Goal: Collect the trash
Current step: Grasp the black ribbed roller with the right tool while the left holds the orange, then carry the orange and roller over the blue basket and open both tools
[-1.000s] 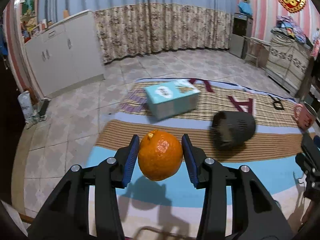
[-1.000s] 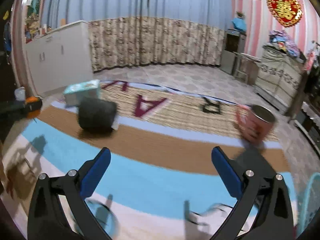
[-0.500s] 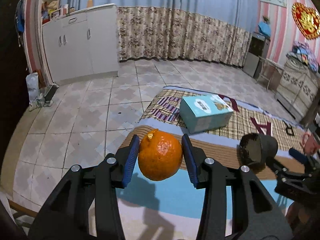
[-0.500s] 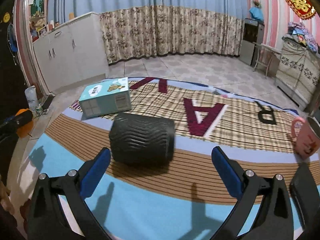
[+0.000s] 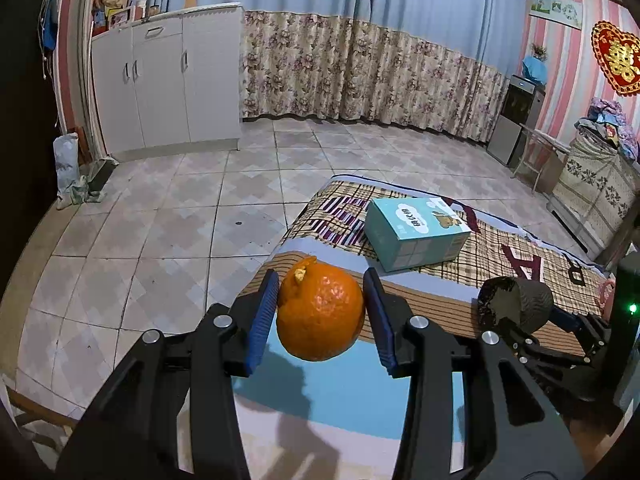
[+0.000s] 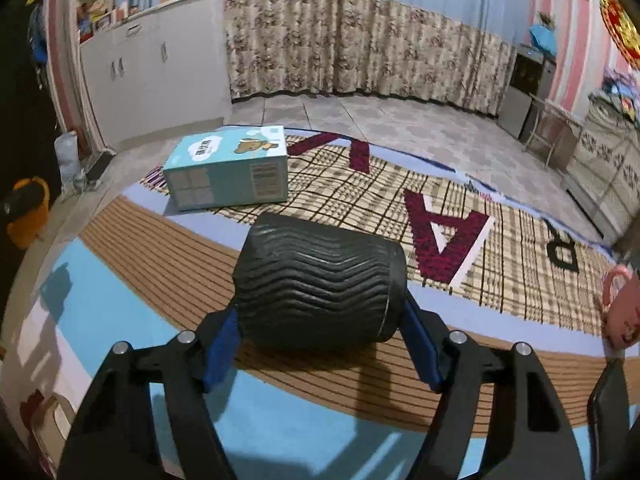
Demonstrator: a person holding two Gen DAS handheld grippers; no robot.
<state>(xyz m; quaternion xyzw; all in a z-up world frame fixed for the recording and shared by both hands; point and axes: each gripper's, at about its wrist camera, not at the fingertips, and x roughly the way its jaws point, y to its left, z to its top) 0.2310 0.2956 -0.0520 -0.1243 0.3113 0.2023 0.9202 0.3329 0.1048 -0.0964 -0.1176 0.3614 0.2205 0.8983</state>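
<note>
My left gripper (image 5: 320,312) is shut on an orange (image 5: 320,316) and holds it above the left end of the striped mat (image 5: 320,392). A black ribbed bin (image 6: 320,284) lies on its side on the mat. My right gripper (image 6: 320,344) has its jaws around the bin, one at each end, with the blue pads (image 6: 222,356) at or very near the bin's ends. In the left wrist view the bin (image 5: 516,308) and the right gripper (image 5: 532,332) show at the right.
A teal box (image 6: 228,172) lies on the mat beyond the bin, also in the left wrist view (image 5: 416,232). A pink mug (image 6: 622,312) stands at the mat's right. White cabinets (image 5: 168,80) and tiled floor (image 5: 160,240) lie to the left.
My right gripper has moved forward to the bin and narrowed around it. My left gripper has kept the orange and drifted left, away from the bin.
</note>
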